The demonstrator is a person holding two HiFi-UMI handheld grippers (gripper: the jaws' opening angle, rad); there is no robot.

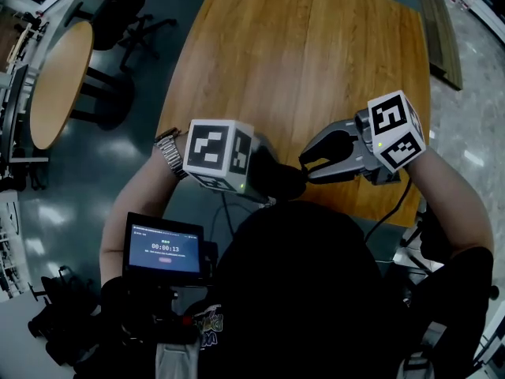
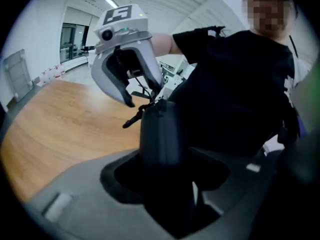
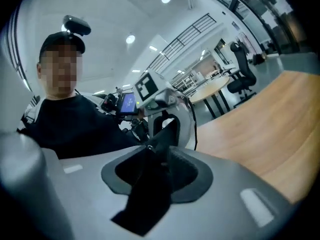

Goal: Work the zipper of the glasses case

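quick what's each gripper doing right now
left gripper: closed on the case
right gripper: open, holding nothing, fingers close to the zipper pull

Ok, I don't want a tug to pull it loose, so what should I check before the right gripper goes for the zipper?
1. Hold: the case sits between the left gripper fingers: ok.
2. Opening: the right gripper has its fingers apart, ready to close: ok.
3. Pinch: the zipper pull is gripped: not ok; it sticks out free just below one fingertip.
4. Reach: the pull lies close by the right fingers: ok, as far as it looks.
5. Zipper open or shut: cannot tell; the seam is too dark.
6. Safety: the table is under the case: cannot tell; both grippers hang at its near edge.
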